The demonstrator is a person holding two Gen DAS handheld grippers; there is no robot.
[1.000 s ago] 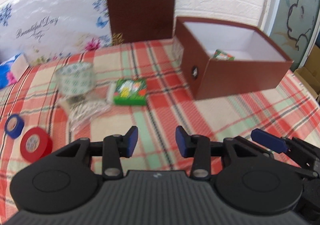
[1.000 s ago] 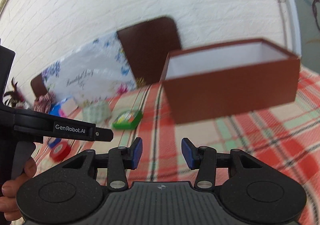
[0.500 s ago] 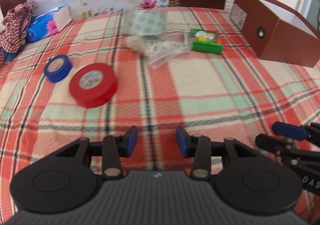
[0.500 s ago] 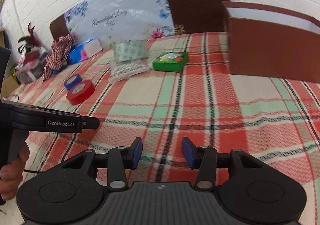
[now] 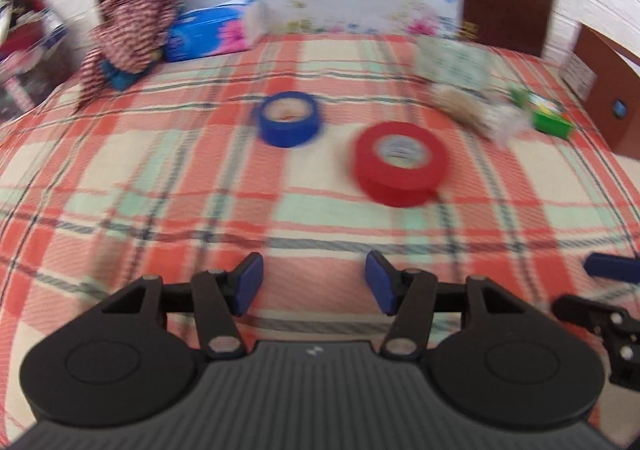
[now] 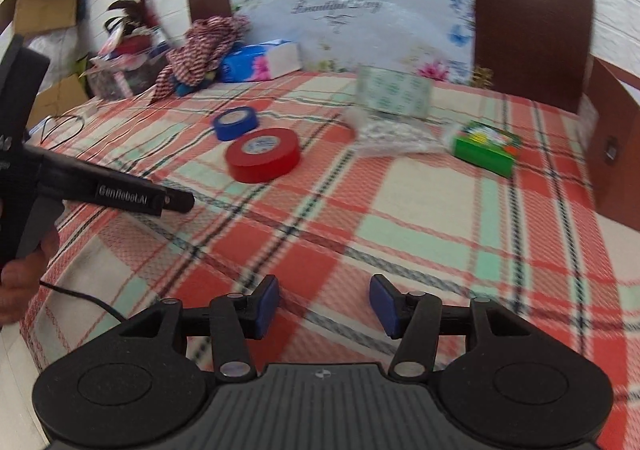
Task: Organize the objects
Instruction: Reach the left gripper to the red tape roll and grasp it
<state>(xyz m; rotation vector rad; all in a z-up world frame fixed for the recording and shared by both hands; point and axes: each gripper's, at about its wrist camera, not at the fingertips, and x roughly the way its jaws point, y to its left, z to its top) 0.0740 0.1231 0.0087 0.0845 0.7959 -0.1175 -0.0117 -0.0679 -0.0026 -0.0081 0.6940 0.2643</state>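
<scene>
Blue-padded left tool point(image 5: 312, 282) and right tool point(image 6: 324, 306) are opening, both empty.

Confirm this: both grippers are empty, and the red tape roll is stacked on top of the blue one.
Wrong on the stacking. The red tape roll lies flat on the tablecloth beside the blue tape roll, as the right wrist view shows. Both grippers are empty.

Small tape roll point(image 5: 289, 123) left of big roll point(image 5: 401, 163).

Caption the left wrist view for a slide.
Left tongs, opening and empty, face the red tape roll and blue tape roll on the plaid cloth.
</scene>
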